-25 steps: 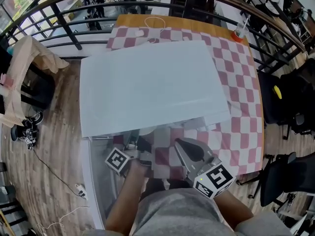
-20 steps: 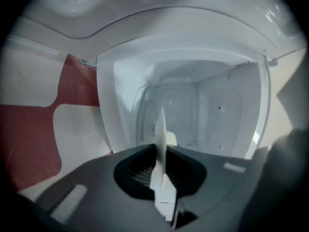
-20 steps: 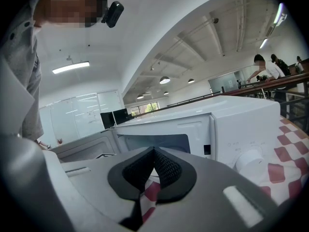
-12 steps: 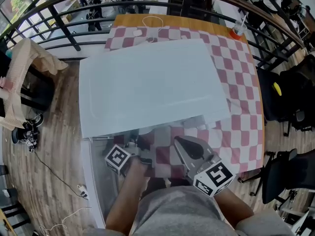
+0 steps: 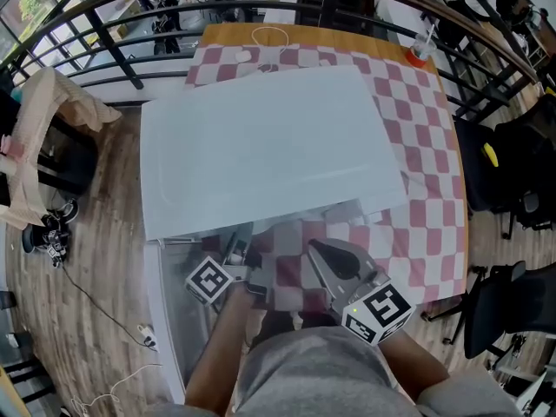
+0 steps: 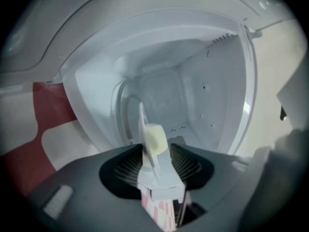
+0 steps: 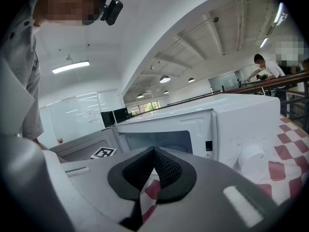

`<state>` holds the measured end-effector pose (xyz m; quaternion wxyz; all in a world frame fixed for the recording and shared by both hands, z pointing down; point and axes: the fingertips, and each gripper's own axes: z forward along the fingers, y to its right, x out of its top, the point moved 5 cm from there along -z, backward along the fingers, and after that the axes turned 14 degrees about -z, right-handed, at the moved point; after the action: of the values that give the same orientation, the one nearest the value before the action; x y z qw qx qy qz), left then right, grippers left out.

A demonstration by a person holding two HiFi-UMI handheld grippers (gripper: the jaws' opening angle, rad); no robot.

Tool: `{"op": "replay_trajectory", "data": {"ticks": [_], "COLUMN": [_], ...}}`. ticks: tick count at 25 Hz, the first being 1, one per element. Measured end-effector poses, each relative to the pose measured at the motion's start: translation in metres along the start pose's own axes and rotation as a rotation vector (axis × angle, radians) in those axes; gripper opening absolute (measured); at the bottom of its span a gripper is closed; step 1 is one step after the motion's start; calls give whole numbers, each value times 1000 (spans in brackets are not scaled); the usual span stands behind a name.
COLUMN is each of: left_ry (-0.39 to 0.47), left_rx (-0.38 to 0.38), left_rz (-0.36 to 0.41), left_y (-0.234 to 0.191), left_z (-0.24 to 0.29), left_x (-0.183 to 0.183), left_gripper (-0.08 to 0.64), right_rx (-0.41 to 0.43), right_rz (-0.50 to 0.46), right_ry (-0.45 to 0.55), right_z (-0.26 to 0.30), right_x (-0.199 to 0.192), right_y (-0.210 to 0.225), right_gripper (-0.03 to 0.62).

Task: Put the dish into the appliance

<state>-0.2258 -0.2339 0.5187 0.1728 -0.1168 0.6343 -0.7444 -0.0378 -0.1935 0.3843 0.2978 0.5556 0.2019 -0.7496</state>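
The white microwave (image 5: 261, 146) stands on the checked tablecloth (image 5: 417, 146), and its door (image 5: 169, 320) is swung open at the lower left. My left gripper (image 5: 246, 263) points into the cavity (image 6: 193, 95). Its jaws are opening, and the pads stand slightly off a thin white dish (image 6: 144, 129) that sits edge-on between them with a pale cream patch on it. The round turntable (image 6: 126, 110) shows behind the dish. My right gripper (image 5: 314, 250) is shut and empty, hanging beside the left one in front of the microwave (image 7: 231, 124).
A cup on an orange coaster (image 5: 421, 56) and a white cable (image 5: 274, 37) lie at the table's far edge. Black chairs (image 5: 512, 189) stand to the right, a draped chair (image 5: 43, 137) to the left, and a railing runs behind. The left gripper's marker cube (image 7: 103, 152) is close to the door.
Both grippers stay almost where they were in front of the microwave opening. The head view shifts only slightly.
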Motion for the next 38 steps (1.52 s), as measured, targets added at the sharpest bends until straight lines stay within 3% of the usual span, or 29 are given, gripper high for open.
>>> {"op": "replay_trajectory", "data": {"ticks": [5,13,20,25,30,38], "left_ry": [-63,-164,-186,-190,-208,-174], "left_rx": [33,189,340,386,377,485], "left_rz": [195,552,783,962,1059,1035], "left_y": [5,12,2,-1,-6,-14], "left_z": [-4,-2,-5,-3,-4,-16], "left_x": [-4,-13,-16,-21,-29,-23], "left_gripper": [218,288,326,425,451,448], "right_rx": [4,4,1,-2,0,2], "right_rz": [-2,0,2,3,5,11], "right_ry": [1,0,-7,-6,-5,-7], "right_z": [0,-2,-3,-3,-4,-6], "right_x": [1,0,-3,-4,-7,-10], "right_y": [-1,-2,-3,-3,-2,0], "right_gripper": [-2,-2,0,-2,-2,-1]}}
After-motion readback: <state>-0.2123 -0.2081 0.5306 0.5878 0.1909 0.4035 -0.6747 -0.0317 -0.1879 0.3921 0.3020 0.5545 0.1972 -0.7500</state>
